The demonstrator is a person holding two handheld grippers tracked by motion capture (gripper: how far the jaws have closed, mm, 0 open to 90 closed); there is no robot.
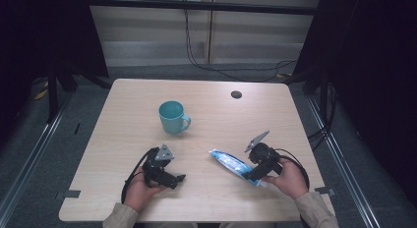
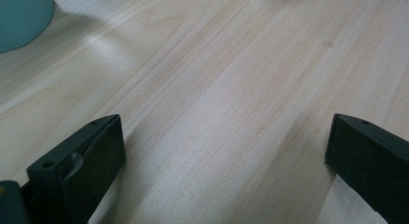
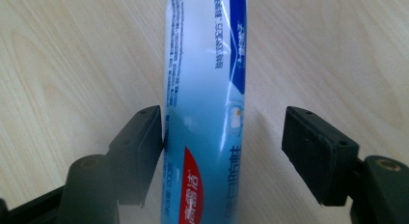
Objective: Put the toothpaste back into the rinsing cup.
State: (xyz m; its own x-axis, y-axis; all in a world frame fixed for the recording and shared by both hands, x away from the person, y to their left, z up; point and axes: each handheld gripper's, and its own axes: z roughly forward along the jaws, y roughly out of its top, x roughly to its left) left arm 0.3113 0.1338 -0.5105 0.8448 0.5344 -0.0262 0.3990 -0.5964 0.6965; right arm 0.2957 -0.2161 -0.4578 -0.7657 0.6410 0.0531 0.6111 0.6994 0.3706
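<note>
Near the table's (image 1: 123,115) right front, the right gripper (image 3: 222,142) stands spread around the toothpaste tube (image 3: 205,89); centre it before squeezing, while the left gripper (image 2: 224,151) rests spread and empty.

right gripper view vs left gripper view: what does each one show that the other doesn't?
Right gripper view alone: a blue and white toothpaste tube lying between the right gripper's open jaws; one jaw touches it, the other stands apart. Left gripper view alone: the edge of a teal mug at the top left, and bare wood between the left gripper's open jaws. Both: the light wooden table and wide-set black jaws.
</note>
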